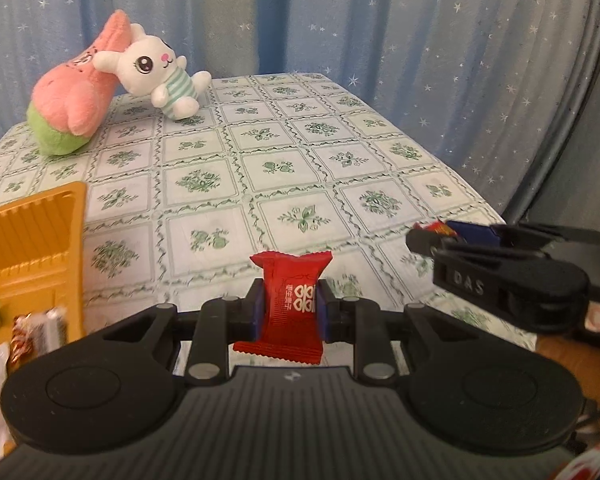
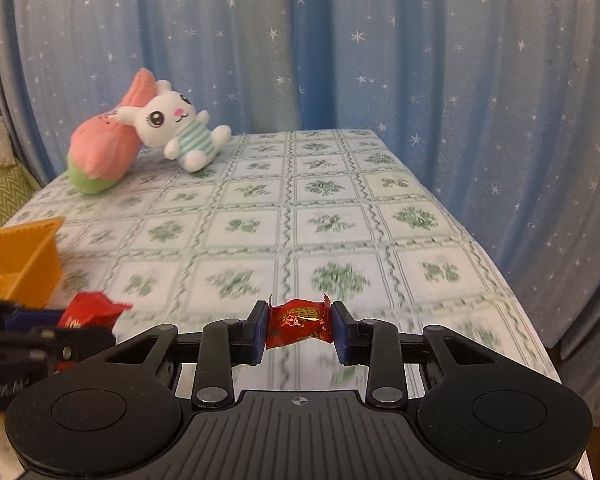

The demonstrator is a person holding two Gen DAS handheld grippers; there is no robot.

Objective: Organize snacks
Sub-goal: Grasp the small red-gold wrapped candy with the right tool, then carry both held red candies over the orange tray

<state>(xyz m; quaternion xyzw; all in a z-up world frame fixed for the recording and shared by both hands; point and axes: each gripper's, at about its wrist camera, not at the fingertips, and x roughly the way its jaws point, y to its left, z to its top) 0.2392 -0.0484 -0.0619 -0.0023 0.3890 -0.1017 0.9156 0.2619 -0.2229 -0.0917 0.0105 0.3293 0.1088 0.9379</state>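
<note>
Left wrist view: your left gripper (image 1: 286, 308) clamps a red candy packet (image 1: 288, 304) upright, long axis vertical; the orange tray (image 1: 40, 236) lies left, nearer this hand. Your right gripper (image 2: 300, 330) pinches a second red candy (image 2: 299, 322) crosswise. Two candies held, one tray, two plush toys (image 1: 112, 80).

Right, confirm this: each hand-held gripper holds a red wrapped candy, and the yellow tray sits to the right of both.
Wrong side. The yellow tray sits to the left, as both wrist views show. The left hand-held gripper and right hand-held gripper do each hold a red candy.
</note>
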